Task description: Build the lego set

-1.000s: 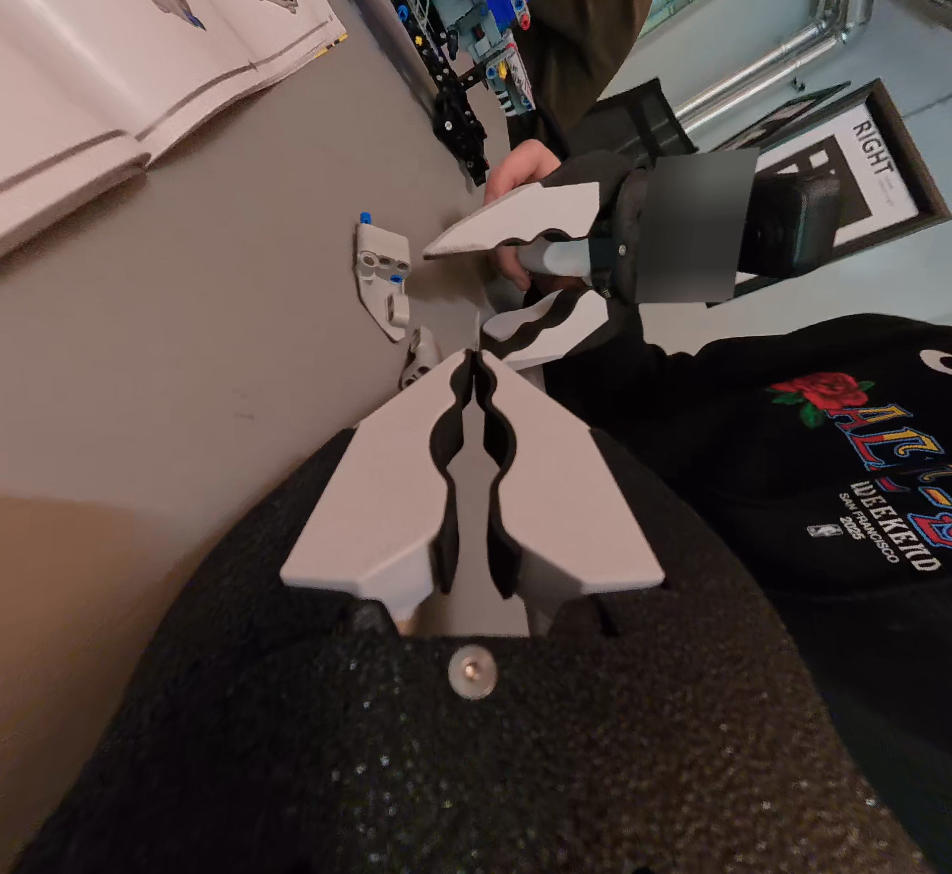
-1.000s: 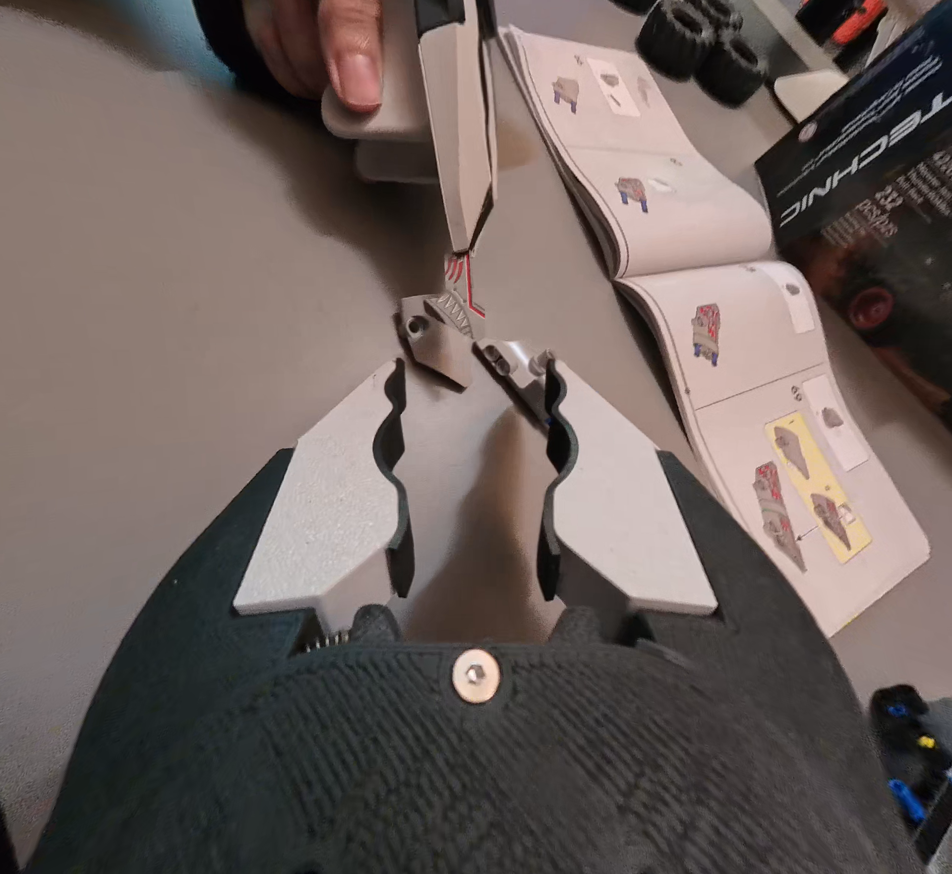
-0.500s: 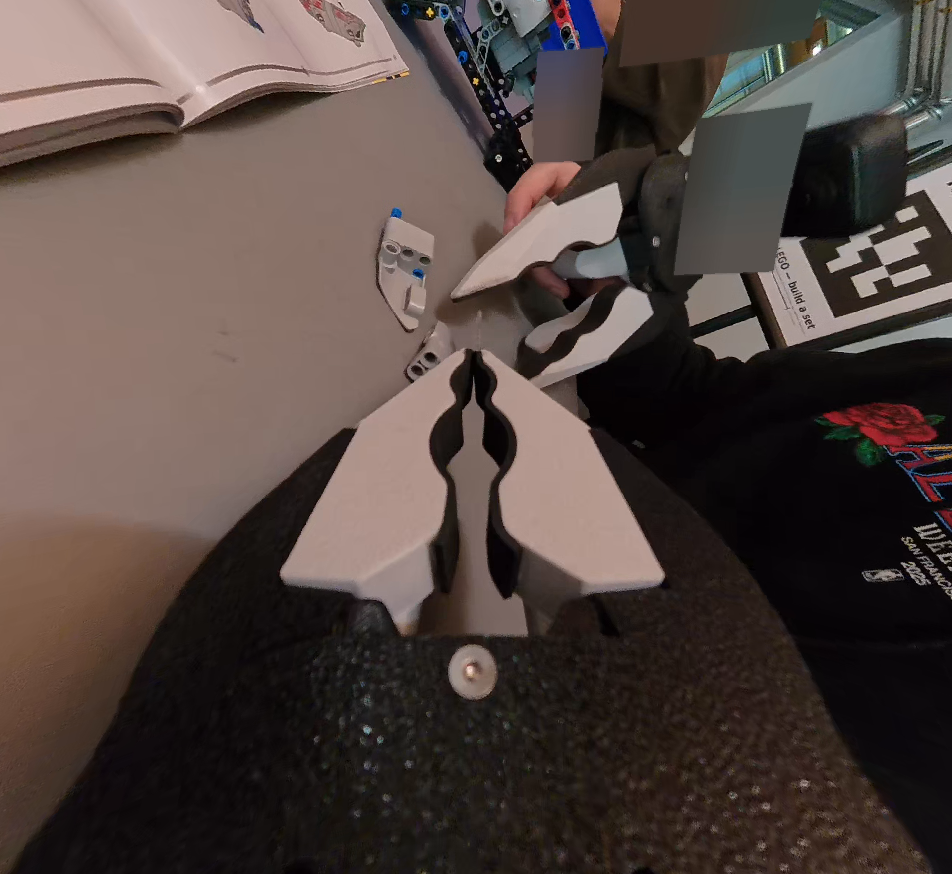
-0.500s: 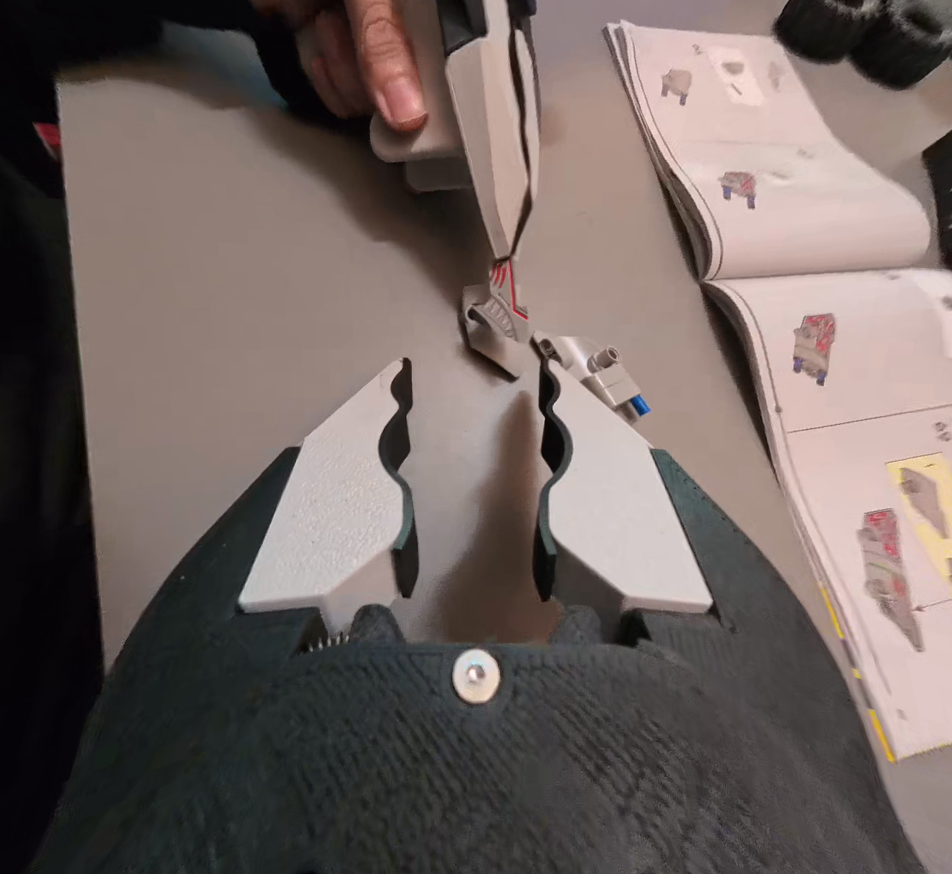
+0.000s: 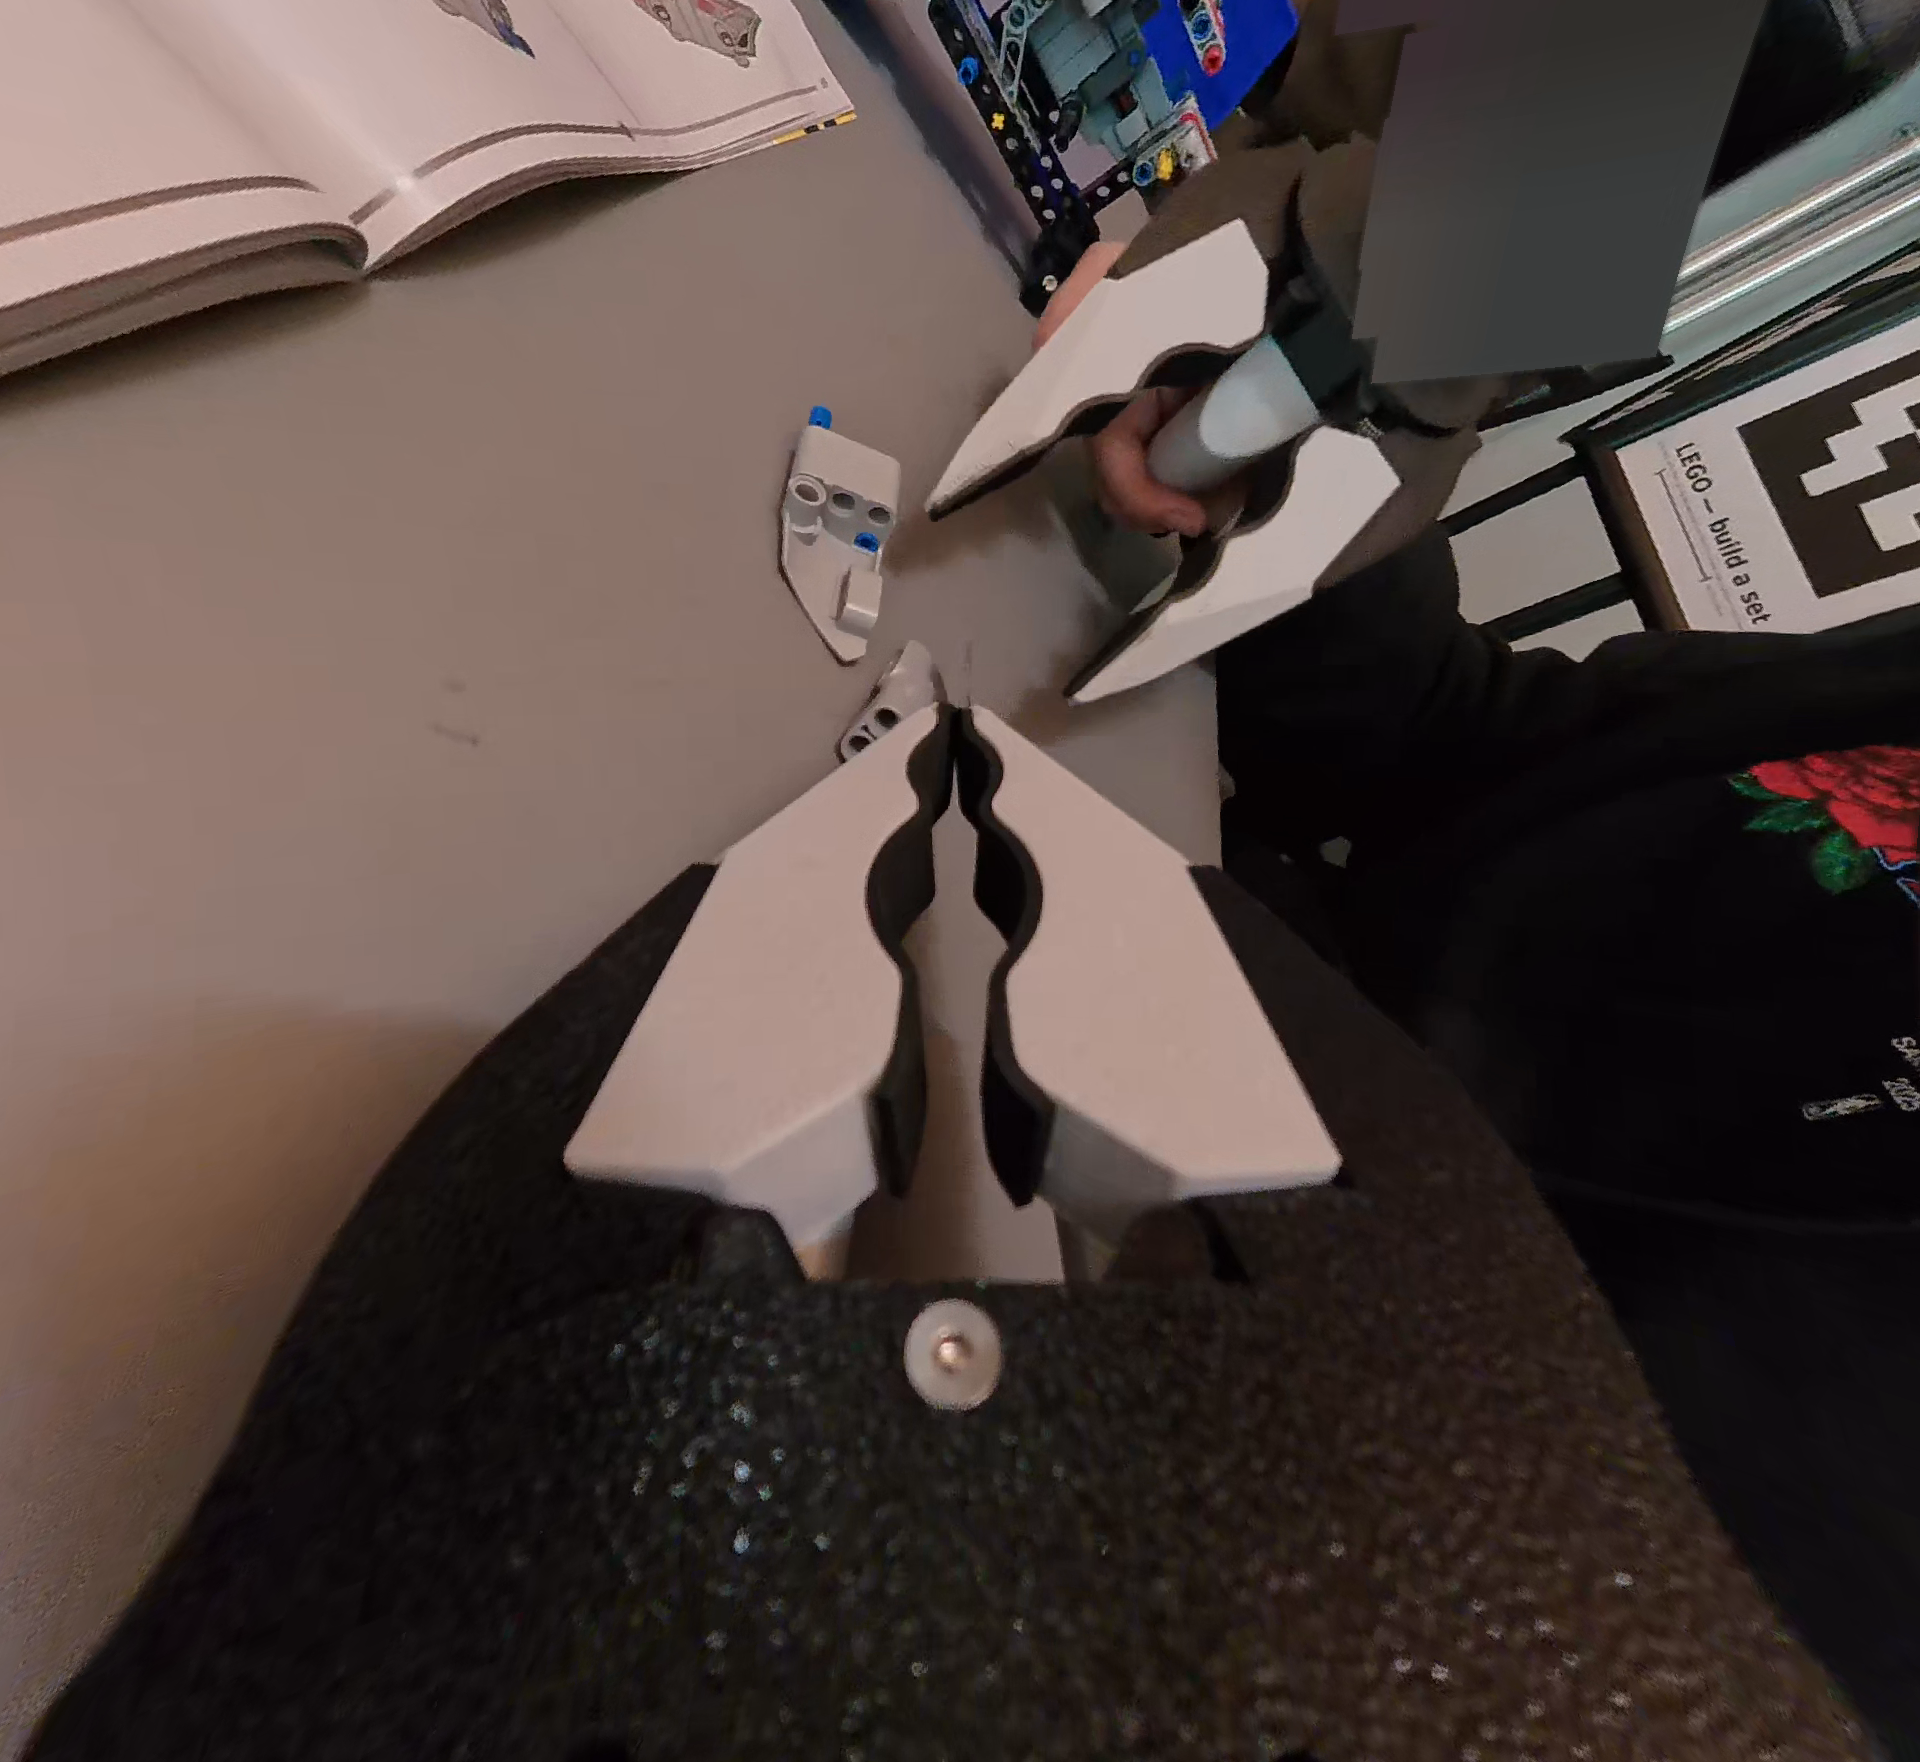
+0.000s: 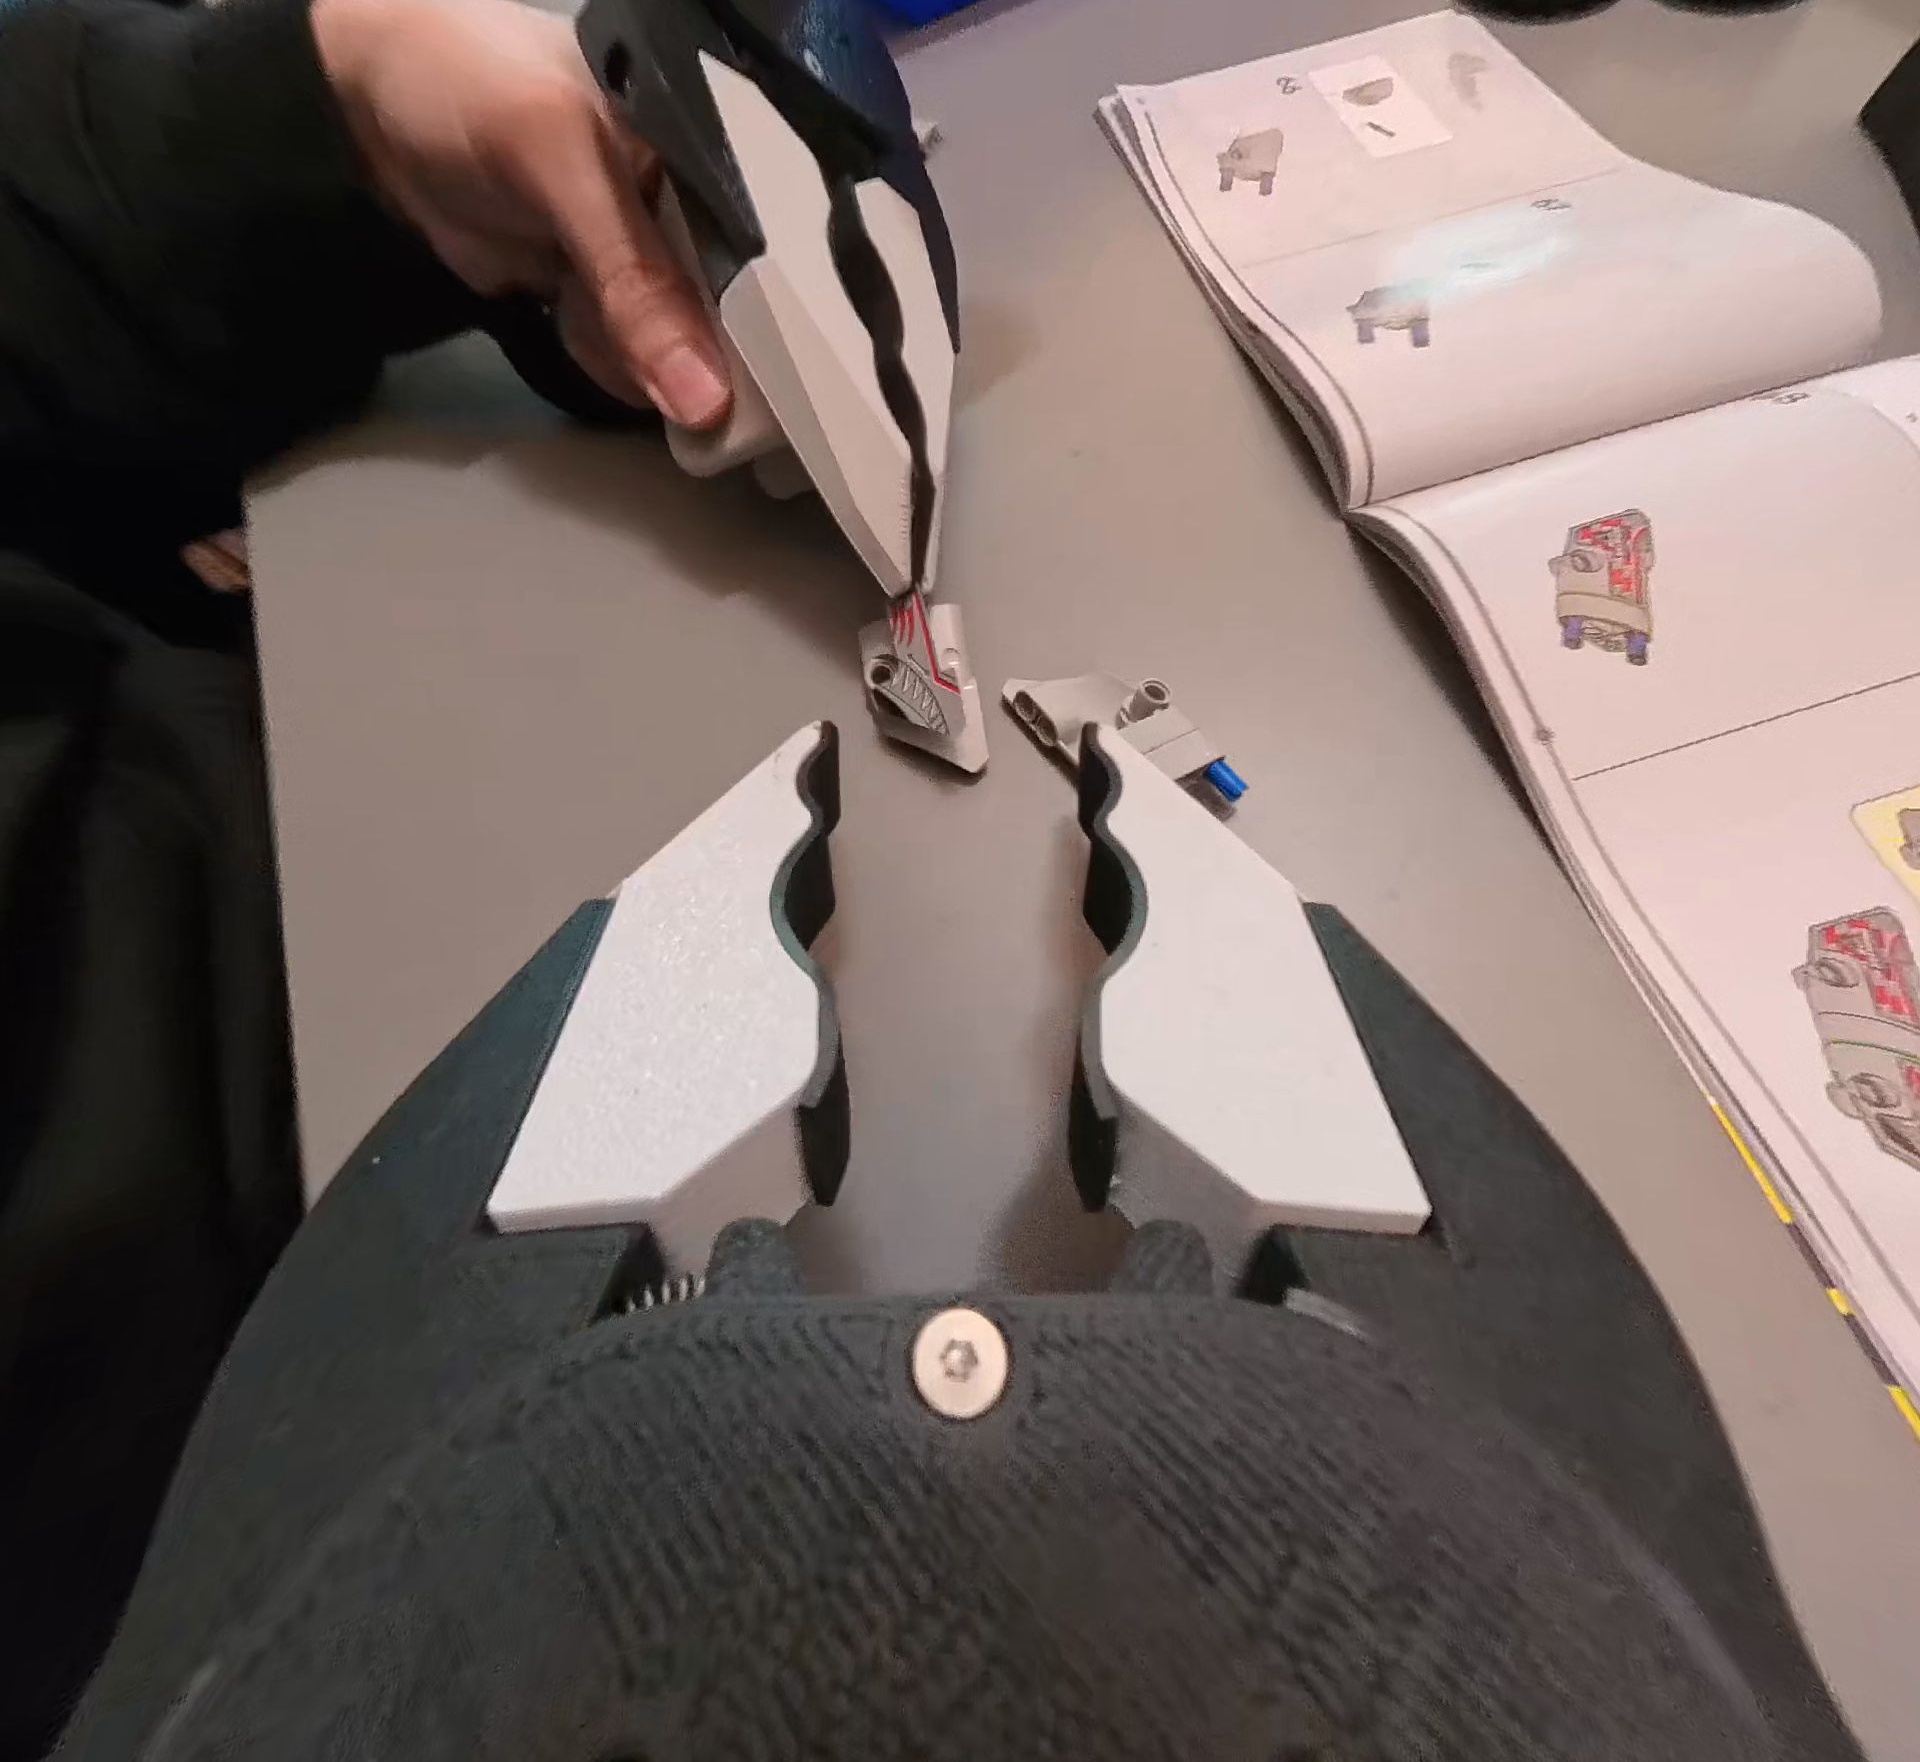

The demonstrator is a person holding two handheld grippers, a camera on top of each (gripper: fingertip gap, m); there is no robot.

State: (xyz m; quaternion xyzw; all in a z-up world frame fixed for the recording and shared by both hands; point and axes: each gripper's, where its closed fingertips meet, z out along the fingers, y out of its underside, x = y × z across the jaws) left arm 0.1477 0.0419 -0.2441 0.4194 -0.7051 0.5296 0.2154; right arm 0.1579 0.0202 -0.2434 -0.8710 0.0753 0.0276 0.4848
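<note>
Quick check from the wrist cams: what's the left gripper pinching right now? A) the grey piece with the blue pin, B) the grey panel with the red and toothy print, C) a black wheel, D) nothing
B: in the right wrist view the left gripper has its tips closed on the top edge of the printed panel, while the piece with the blue pin lies apart on the table.

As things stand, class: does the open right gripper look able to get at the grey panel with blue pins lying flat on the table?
Probably yes. The right gripper is open, and the grey panel with blue pins lies just past its right fingertip with bare table around it. The shut left gripper pinches the printed panel beside it, slightly crowding.
</note>
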